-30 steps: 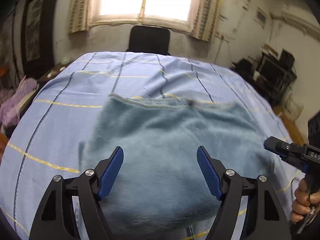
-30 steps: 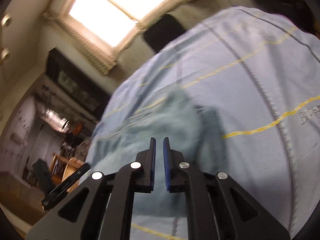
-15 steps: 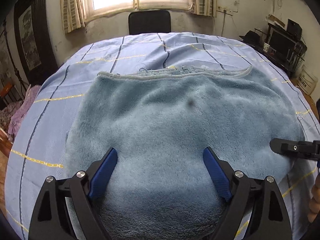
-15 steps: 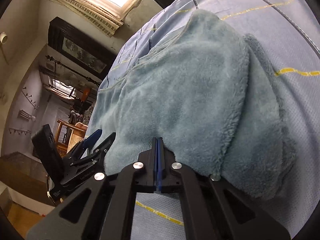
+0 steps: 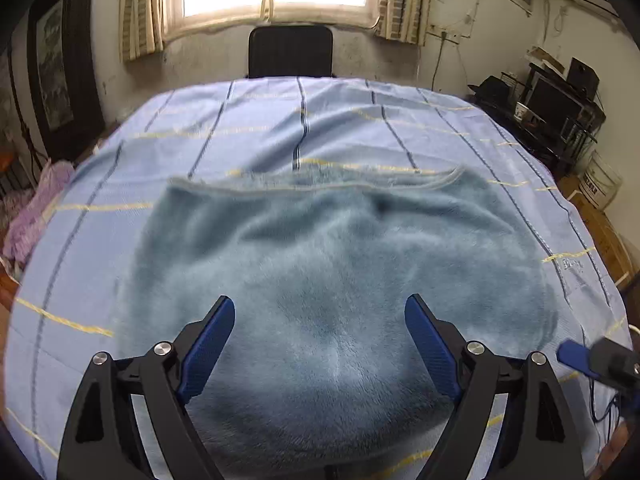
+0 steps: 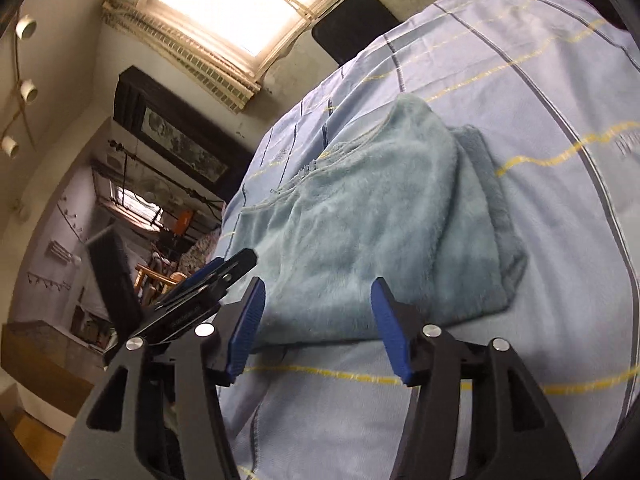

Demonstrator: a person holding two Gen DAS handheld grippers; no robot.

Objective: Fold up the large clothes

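A fluffy light blue garment [image 5: 328, 280] lies folded on the striped blue sheet [image 5: 248, 136]. Its stitched edge faces the window. My left gripper [image 5: 320, 336] is open and empty just above the garment's near part. In the right wrist view the garment [image 6: 384, 224] lies in stacked layers, its fold toward me. My right gripper [image 6: 316, 332] is open and empty, just off the garment's near edge. The right gripper's blue tip [image 5: 572, 356] shows at the left view's right edge. The left gripper [image 6: 208, 284] shows at the right view's left.
A black chair [image 5: 290, 52] stands at the table's far side under the window. A purple cloth [image 5: 32, 216] lies off the table's left edge. Shelves with electronics [image 5: 556, 104] and a white bucket [image 5: 600, 180] stand to the right.
My right gripper was shut half a second ago and is open now, drawn back from the garment. My left gripper stayed open and pulled back a little.
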